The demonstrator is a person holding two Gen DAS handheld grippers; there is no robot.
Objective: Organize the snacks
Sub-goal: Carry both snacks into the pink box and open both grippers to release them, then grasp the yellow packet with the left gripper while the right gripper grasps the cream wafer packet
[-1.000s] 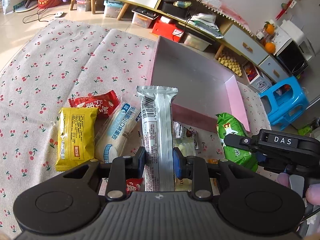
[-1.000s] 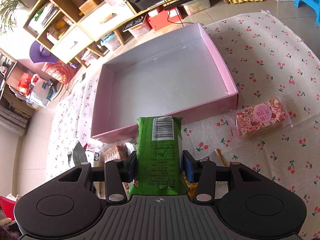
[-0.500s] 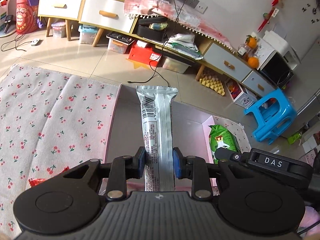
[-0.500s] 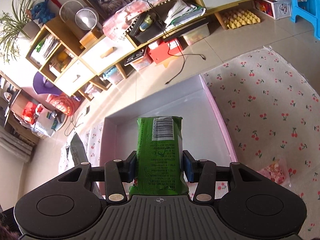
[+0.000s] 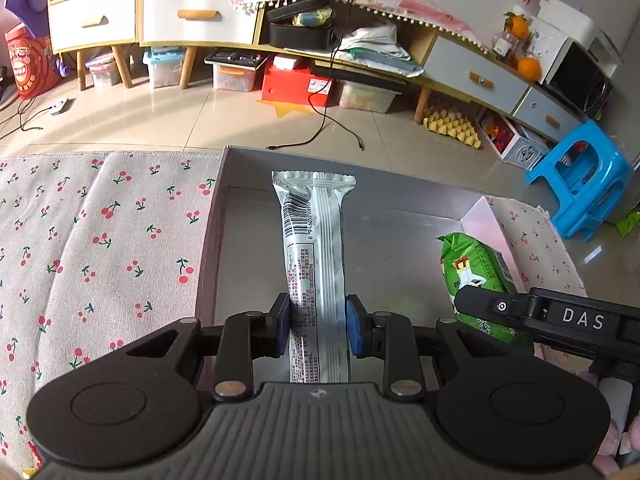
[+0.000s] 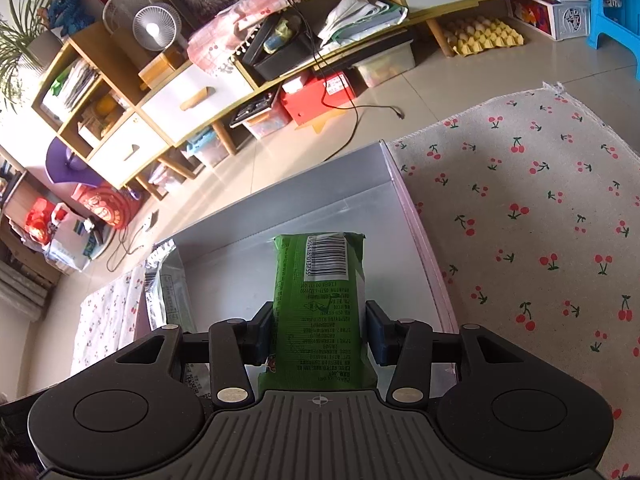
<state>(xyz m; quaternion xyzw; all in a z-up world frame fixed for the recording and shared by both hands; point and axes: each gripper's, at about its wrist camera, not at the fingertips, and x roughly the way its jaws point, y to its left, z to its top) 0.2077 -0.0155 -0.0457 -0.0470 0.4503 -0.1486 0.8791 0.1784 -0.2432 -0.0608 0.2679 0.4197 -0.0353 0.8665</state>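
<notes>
Left jaws: my left gripper (image 5: 318, 322) clamps the silver bar (image 5: 314, 248).
Right jaws: my right gripper (image 6: 318, 330) pinches the green packet (image 6: 320, 300).
Change: both snacks, earlier short of the box (image 5: 404, 268), now hang above its floor.
Hidden: near ends of both wrappers, behind my grippers.

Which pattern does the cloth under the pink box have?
The cloth is pale with small red cherries on green stems; the right wrist view shows it best.

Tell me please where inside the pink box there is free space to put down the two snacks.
The pink box floor looks bare between its left, far and right walls in both views. The silver packet in the left gripper and the green packet in the right gripper hang above it, side by side.
</notes>
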